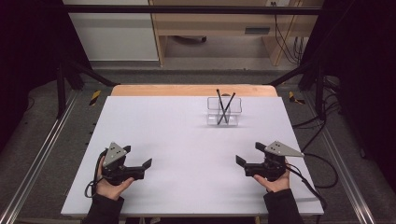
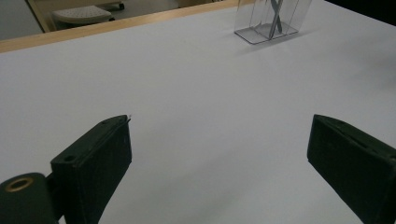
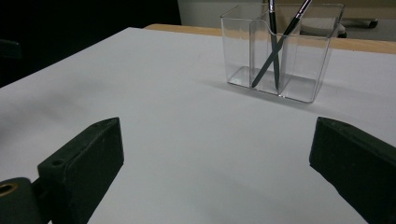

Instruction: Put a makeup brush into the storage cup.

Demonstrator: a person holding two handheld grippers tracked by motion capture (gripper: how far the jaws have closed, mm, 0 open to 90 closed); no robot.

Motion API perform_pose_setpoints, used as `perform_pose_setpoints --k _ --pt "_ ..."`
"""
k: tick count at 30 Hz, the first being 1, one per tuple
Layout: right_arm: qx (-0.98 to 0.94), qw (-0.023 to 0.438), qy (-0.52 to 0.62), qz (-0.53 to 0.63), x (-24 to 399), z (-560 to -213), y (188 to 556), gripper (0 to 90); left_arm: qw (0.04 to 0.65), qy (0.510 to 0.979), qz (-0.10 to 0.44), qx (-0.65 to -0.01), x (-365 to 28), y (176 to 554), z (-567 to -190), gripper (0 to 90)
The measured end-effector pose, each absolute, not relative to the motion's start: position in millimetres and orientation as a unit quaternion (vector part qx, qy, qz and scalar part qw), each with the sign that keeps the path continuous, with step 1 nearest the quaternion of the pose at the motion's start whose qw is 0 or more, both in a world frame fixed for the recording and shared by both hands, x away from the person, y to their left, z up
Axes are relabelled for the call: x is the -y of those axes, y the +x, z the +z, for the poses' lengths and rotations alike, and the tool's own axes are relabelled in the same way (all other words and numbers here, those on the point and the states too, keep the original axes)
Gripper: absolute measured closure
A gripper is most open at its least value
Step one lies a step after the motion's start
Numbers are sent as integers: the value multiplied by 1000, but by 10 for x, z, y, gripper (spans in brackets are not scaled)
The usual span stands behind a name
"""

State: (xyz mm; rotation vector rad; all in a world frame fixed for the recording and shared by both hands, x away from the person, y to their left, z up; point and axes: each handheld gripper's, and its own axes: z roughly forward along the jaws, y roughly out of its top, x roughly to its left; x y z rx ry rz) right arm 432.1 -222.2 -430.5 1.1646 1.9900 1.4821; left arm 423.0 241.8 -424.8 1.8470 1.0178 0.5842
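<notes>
Two thin dark brushes (image 1: 224,106) standing in a clear holder (image 1: 224,112) at the far middle of the white worktop (image 1: 187,154), a bit over to the right side. Crossed like an X, tips down in the holder, handles leaning up and out past its rim. Long way of each brush mostly up and down, tilted to either side. Left gripper (image 1: 138,163) low at the near left, fingers (image 2: 93,158) spread wide, nothing between them. Right gripper (image 1: 251,154) low at the near right, fingers (image 3: 84,163) also spread wide and bare. Holder well apart from both, ahead and away from the person. Seen from the right gripper view, straight ahead and a little to the right; from the left gripper view, far off near the top. Right hand probably the nearer one for a reach. No brand, label or writing clear enough to read anywhere.
</notes>
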Motion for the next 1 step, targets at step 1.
perform_pose_setpoints --k 1 --pt "-712 199 415 530 2220 -4307 4318 36 458 750 237 -413 -2414 4230 -4250 58"
